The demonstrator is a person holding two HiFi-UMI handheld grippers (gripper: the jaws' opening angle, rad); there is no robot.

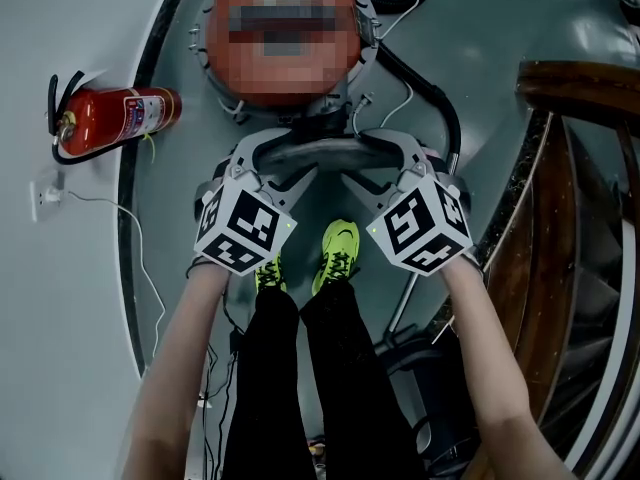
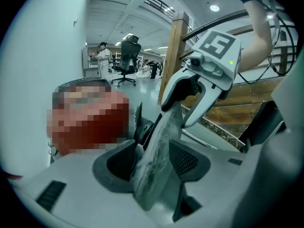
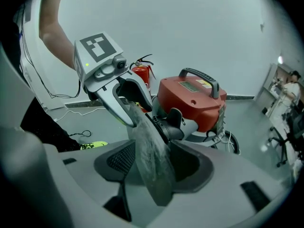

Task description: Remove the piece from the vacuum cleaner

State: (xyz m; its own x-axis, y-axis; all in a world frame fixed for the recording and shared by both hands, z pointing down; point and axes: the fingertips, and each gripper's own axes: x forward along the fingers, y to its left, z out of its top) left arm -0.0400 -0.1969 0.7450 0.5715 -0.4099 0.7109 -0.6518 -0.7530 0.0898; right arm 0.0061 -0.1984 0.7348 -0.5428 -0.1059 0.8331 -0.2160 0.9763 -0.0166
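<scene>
Currently the grey tube [image 1: 322, 153] at mid-frame is straddled, unpinched, by the wide-open left tongs [image 2: 152, 161] and right tongs [image 3: 151, 163], so it could be missed if tugged off the vacuum cleaner [image 3: 190, 103] prematurely.

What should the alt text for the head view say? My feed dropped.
Seen from steeply above, the left claw and right claw, both open, straddle the two ends of a curved grey piece beside a red vacuum cleaner on the floor. The person's green shoes show just below them, and a red fire extinguisher lies at the left.
</scene>
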